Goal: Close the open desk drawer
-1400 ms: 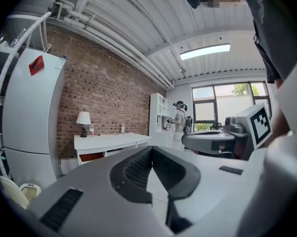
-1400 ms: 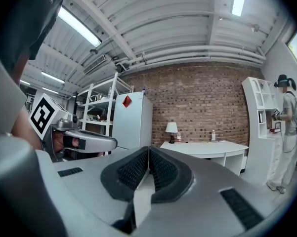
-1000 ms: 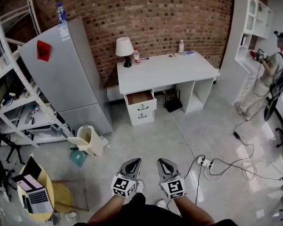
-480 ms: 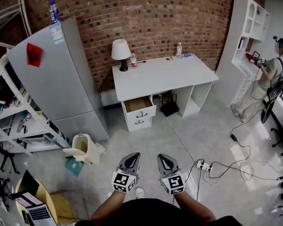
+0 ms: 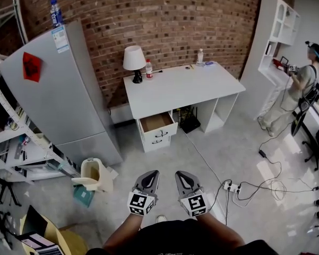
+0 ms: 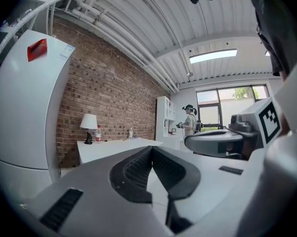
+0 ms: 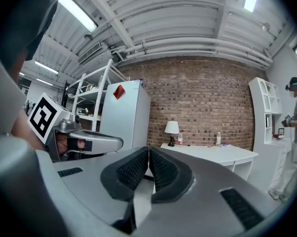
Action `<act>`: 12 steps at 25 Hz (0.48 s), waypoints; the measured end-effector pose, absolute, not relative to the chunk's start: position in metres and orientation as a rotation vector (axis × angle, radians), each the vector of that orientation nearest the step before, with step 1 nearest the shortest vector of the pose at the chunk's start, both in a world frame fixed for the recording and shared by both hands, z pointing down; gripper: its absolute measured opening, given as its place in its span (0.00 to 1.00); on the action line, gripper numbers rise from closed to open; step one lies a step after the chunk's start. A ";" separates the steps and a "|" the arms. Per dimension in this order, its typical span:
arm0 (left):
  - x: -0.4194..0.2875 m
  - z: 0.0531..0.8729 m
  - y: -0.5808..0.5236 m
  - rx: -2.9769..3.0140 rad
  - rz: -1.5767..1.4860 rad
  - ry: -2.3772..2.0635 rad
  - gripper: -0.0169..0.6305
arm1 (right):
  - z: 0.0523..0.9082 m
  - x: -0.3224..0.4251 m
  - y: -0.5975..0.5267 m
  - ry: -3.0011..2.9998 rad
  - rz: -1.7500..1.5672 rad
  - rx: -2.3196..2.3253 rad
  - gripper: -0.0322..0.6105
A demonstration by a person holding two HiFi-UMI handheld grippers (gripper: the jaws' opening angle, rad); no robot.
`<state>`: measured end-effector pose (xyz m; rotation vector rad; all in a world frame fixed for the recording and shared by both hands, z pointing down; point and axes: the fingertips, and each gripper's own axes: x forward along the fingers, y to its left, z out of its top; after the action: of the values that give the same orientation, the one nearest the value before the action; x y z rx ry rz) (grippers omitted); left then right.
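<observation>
A white desk [image 5: 186, 84] stands against the brick wall, far ahead of me. Its top drawer [image 5: 158, 124] is pulled out, showing a brown inside; a shut drawer sits below it. Both grippers hang side by side close to my body, well short of the desk. The left gripper [image 5: 151, 175] is shut with nothing in it, and its jaws meet at the tips in the left gripper view [image 6: 151, 149]. The right gripper [image 5: 181, 175] is likewise shut and holds nothing [image 7: 148, 149]. The desk also shows in both gripper views [image 6: 111, 147] [image 7: 217, 153].
A lamp [image 5: 134, 62] and bottles stand on the desk. A grey fridge [image 5: 58, 94] is left of it, with shelving [image 5: 16, 142] and a white bin [image 5: 93, 174] nearby. A power strip [image 5: 231, 185] and cables lie on the floor at right. A person [image 5: 300, 89] stands by a white bookcase [image 5: 273, 41].
The view has shifted toward the desk, so the fridge and desk sit a little nearer. Both grippers stay shut, held in front of my body.
</observation>
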<state>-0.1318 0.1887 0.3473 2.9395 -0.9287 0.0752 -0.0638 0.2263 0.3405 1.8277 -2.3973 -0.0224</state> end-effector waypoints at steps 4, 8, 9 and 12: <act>-0.132 0.350 0.179 2.939 0.079 -0.907 0.04 | 0.347 -0.063 0.218 -2.373 -0.001 1.839 0.10; -0.131 0.351 0.169 2.936 0.062 -0.904 0.04 | 0.354 -0.059 0.206 -2.358 0.021 1.844 0.10; -0.130 0.351 0.167 2.935 0.060 -0.911 0.04 | 0.354 -0.058 0.203 -2.356 0.026 1.846 0.10; -0.132 0.354 0.160 2.927 0.059 -0.958 0.04 | 0.355 -0.053 0.194 -2.353 0.043 1.867 0.10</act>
<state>-0.1317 0.1600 0.3538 2.9271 -0.9582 0.0592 -0.0531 0.1945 0.3553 1.8669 -2.3532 0.0432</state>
